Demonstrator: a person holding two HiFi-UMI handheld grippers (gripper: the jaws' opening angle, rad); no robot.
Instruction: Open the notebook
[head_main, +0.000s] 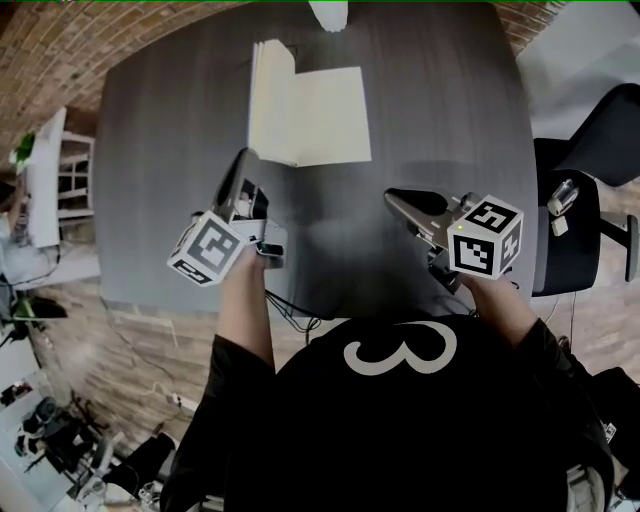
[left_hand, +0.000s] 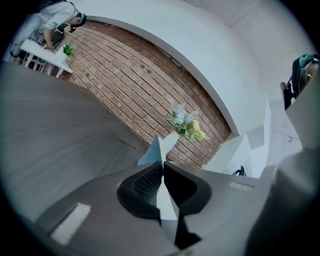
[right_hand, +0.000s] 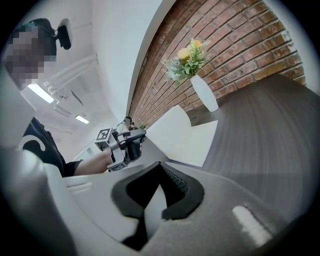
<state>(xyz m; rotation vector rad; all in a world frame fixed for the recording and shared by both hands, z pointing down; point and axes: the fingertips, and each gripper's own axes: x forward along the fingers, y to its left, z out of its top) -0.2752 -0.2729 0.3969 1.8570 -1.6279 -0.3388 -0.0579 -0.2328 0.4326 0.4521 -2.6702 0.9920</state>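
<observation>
The notebook (head_main: 330, 115) lies on the dark grey table (head_main: 180, 130) at the far middle, its right page flat and white. Its left cover (head_main: 272, 100) stands up, half turned. My left gripper (head_main: 245, 156) is shut on the near corner of that cover's free edge. In the left gripper view the pale sheet (left_hand: 154, 152) sticks out just past the closed tips (left_hand: 162, 162). My right gripper (head_main: 392, 196) hovers over the table to the right, short of the notebook, shut with nothing between its jaws (right_hand: 159, 166). The right gripper view shows the open notebook (right_hand: 192, 140) and the left gripper (right_hand: 137, 136) at its raised cover.
A white vase of flowers (right_hand: 202, 90) stands at the table's far edge behind the notebook, against a brick wall. A black chair (head_main: 580, 200) sits off the table's right side. A white shelf unit (head_main: 60, 180) stands to the left.
</observation>
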